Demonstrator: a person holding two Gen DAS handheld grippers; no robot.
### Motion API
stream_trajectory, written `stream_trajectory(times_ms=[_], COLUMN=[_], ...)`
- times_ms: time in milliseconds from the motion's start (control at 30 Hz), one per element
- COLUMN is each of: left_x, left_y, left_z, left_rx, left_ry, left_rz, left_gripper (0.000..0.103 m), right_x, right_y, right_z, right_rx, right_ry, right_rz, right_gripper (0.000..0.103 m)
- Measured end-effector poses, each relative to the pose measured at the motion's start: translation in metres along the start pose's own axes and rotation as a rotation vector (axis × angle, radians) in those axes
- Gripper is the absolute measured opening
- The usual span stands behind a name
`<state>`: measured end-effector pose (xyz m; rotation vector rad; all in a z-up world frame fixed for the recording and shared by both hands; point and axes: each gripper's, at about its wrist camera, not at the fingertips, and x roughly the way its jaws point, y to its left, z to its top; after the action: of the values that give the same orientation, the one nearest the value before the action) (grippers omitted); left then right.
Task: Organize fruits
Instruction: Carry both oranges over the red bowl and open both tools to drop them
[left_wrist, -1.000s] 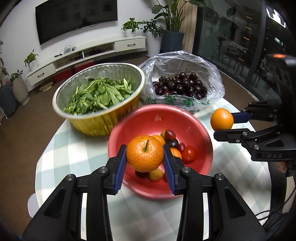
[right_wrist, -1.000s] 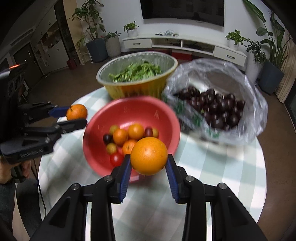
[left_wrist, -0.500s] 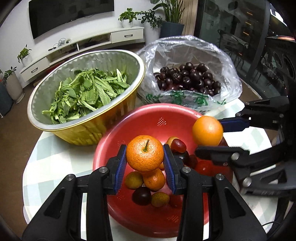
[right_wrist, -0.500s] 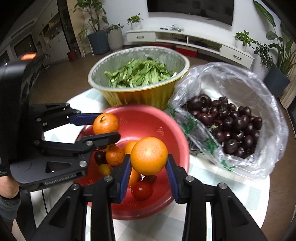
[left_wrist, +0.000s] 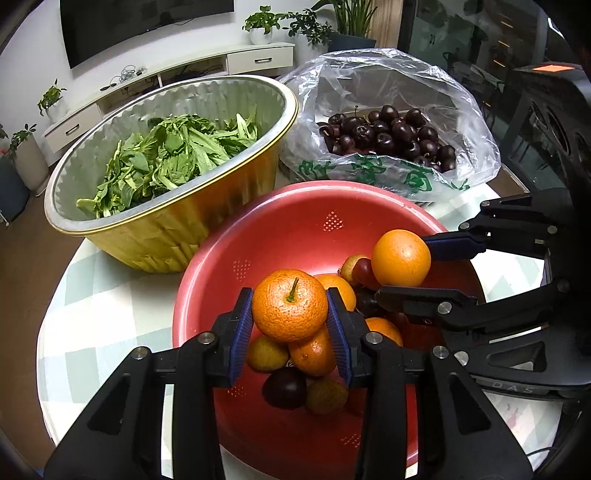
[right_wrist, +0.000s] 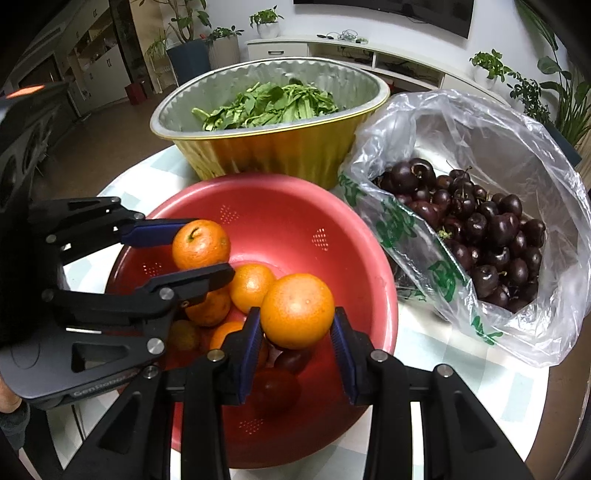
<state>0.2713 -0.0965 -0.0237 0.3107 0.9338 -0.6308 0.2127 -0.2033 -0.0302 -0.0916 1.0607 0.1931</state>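
Note:
A red colander bowl (left_wrist: 295, 221) (right_wrist: 288, 206) holds several small fruits: oranges, tomatoes and dark plums. My left gripper (left_wrist: 290, 325) (right_wrist: 184, 254) is shut on a stemmed mandarin (left_wrist: 290, 304) (right_wrist: 200, 243) just above the fruit pile. My right gripper (right_wrist: 297, 332) (left_wrist: 406, 266) is shut on a smooth orange (right_wrist: 297, 310) (left_wrist: 400, 257), also over the bowl, to the right of the left one. Both fruits hang inside the bowl's rim, close to the pile.
A gold foil basin (left_wrist: 166, 221) (right_wrist: 280, 151) of green leaves stands behind the bowl. A clear plastic bag (left_wrist: 391, 170) (right_wrist: 480, 140) of dark cherries lies at the back right. All rest on a round table with a checked cloth (left_wrist: 103, 317).
Both grippers have come down and inward over the red bowl with their fruits still held. The bowl now fills more of each view.

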Motion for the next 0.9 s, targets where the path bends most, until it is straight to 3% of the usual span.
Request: stream_trajectory(times_ms=[267,400,733,833,900], left_x=[0.002,0.004,-0.004,-0.016,-0.026], left_y=[-0.002,0.001,0.003,0.004,0.006], left_z=[-0.002,-0.002,-0.004,-0.005,-0.006], left_rx=[0.008,-0.004,-0.017,-0.034,-0.052], left_ry=[0.004,0.006,-0.013,-0.039,-0.062], left_rz=[0.005,0.025,0.032,0.047,0.048], left_gripper=[0.038,0.050,0.053,0.069,0.089], right_x=[0.001,0.004,0.005,0.002,-0.001], right_y=[0.003,0.004,0.005,0.004,0.003], right_z=[-0.001,-0.002,-0.006,-0.008,-0.010], right_rx=[-0.023,-0.033,-0.040,-0.035,-0.030], right_ry=[-0.003,0.008,0.007,0.002,-0.007], right_rz=[-0.024,-0.023,-0.021,-0.028,-0.028], right_gripper=[0.040,0.040,0.040,0.041,0.041])
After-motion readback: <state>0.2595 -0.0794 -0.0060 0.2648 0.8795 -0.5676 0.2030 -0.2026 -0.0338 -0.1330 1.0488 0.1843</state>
